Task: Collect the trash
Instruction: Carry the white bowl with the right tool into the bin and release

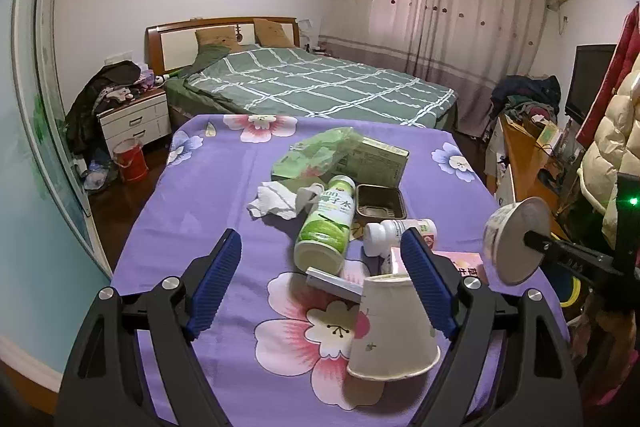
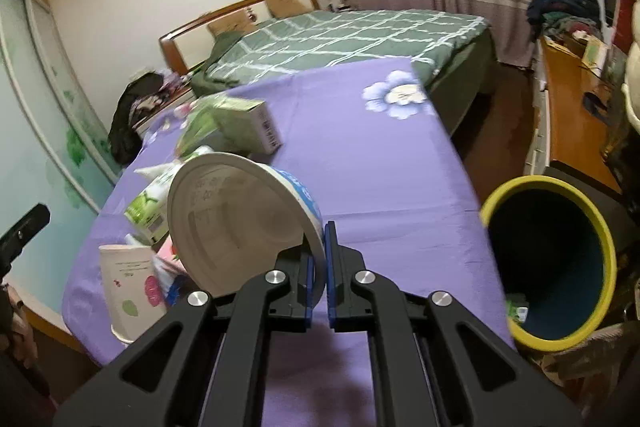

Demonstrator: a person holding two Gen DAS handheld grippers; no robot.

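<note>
Over the purple floral table (image 1: 208, 187), the left gripper (image 1: 324, 283) angles down with its jaws spread and nothing between the pads, a paper cup (image 1: 390, 327) lying on its side just beside its right finger. The right gripper (image 2: 319, 267) is pinched on the rim of a white bowl (image 2: 240, 219), held tilted above the table near the yellow-rimmed bin (image 2: 560, 259). The bowl hides much of the litter in the right view; a green bottle (image 1: 326, 223) and box (image 1: 380, 159) remain on the cloth. The bin's contents look dark, perhaps nearly empty.
</note>
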